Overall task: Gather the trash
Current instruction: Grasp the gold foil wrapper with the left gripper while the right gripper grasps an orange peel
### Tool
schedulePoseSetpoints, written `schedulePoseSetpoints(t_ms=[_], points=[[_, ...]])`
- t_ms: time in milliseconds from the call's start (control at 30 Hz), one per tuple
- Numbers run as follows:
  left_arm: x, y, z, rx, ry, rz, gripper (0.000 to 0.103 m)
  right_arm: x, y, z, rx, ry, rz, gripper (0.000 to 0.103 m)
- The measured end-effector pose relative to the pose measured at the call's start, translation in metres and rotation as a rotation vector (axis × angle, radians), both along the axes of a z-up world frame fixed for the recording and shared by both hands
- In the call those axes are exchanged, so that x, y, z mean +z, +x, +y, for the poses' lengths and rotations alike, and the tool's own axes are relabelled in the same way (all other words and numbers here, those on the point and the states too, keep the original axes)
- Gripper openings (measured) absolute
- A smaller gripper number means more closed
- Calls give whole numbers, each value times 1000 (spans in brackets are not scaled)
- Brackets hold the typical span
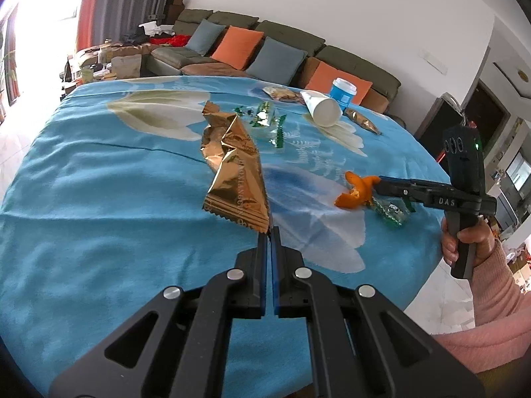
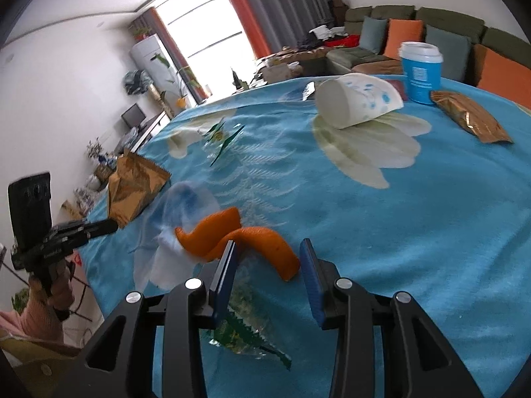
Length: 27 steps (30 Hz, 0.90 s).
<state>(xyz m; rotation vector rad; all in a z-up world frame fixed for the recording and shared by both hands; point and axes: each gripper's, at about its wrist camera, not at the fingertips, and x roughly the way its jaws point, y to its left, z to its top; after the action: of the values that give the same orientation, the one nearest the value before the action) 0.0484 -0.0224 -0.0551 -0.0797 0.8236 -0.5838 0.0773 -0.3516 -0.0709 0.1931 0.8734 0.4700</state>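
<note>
A crumpled gold wrapper point(image 1: 232, 165) stands up off the blue flowered tablecloth point(image 1: 99, 199). My left gripper point(image 1: 268, 232) is shut on its near corner; in the right wrist view that gripper point(image 2: 113, 225) pinches the same wrapper point(image 2: 132, 189) at the left. A curled orange peel point(image 2: 252, 238) lies on the cloth. My right gripper point(image 2: 269, 255) is open, with one end of the peel between its fingers and the left finger against it. A clear green-edged wrapper point(image 2: 245, 338) lies under that gripper. From the left wrist view, the right gripper point(image 1: 378, 185) meets the peel point(image 1: 355, 192).
A white paper cup point(image 2: 358, 102) lies on its side at the far end, beside an upright blue cup point(image 2: 419, 69) and a small gold packet point(image 2: 471, 119). Green wrapper scraps point(image 1: 265, 116) lie mid-table. A sofa point(image 1: 298, 43) stands behind; the table edge runs at the right.
</note>
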Motion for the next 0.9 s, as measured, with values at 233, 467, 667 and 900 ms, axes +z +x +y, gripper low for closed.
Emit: schedulePoseSetpoints(t_ms=[233, 467, 667, 900], points=[[0, -7, 12, 29, 8, -7, 2, 1, -2, 7, 22, -15, -10, 13], [4, -14, 26, 53, 10, -23, 2, 21, -5, 6, -8, -7, -70, 11], [11, -21, 41, 76, 8, -41, 2, 46, -2, 14, -15, 34, -130, 11], [17, -31, 59, 104, 10, -56, 2, 59, 3, 71, 112, 69, -160, 11]])
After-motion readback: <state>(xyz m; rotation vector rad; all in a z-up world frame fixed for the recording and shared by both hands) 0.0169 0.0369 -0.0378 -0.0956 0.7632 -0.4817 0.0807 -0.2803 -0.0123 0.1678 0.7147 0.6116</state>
